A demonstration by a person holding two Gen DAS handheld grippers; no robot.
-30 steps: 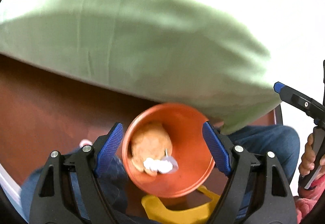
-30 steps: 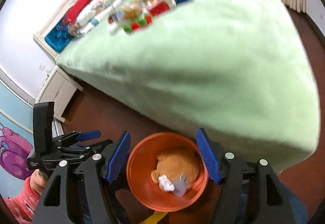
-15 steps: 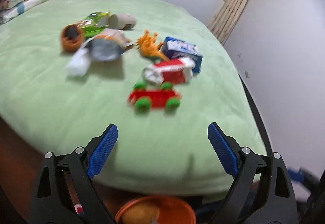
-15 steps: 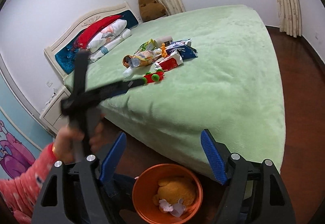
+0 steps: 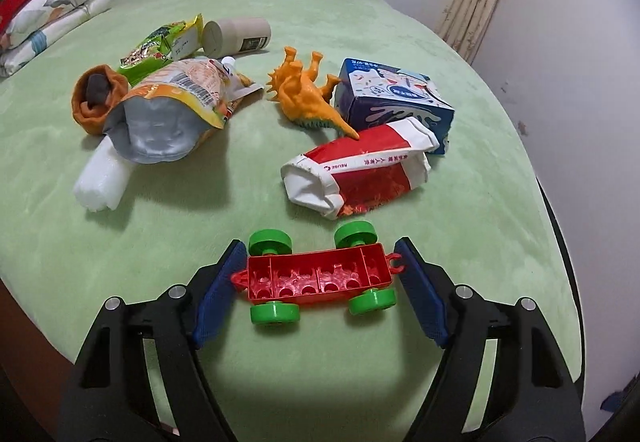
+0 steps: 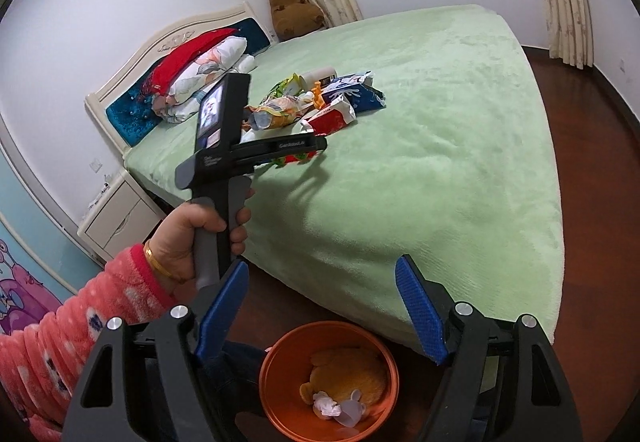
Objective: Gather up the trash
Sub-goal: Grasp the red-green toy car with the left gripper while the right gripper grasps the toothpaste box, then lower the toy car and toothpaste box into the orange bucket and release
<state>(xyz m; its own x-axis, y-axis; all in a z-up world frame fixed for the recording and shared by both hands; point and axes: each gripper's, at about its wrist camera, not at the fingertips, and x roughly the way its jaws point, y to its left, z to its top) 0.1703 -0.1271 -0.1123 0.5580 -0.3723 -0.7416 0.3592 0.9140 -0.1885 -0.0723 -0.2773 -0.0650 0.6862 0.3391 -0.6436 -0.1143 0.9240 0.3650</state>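
Note:
A red toy car (image 5: 320,278) with green wheels lies on the green bed (image 5: 280,354). My left gripper (image 5: 322,246) straddles it lengthwise, its jaws closing, the blue pads (image 5: 218,294) right at the car's two ends. Behind it lie a red and white paper bag (image 5: 360,169), a blue carton (image 5: 396,101), a foil snack pouch (image 5: 172,113) and a green wrapper (image 5: 160,45). My right gripper (image 6: 322,270) hangs open and empty over the orange bin (image 6: 280,394) on the floor. The bin holds a brown soft lump and crumpled white paper (image 6: 326,408).
An orange dinosaur toy (image 5: 308,97), a white tube (image 5: 236,35), an orange sock roll (image 5: 96,97) and a white roll (image 5: 102,181) share the pile. Pillows (image 6: 192,69) lie at the headboard. A nightstand (image 6: 116,213) stands left of the bed on dark wood floor.
My left gripper has left the orange bin, swung up over the bed and come down around the red toy car. The right gripper has risen a little above the bin.

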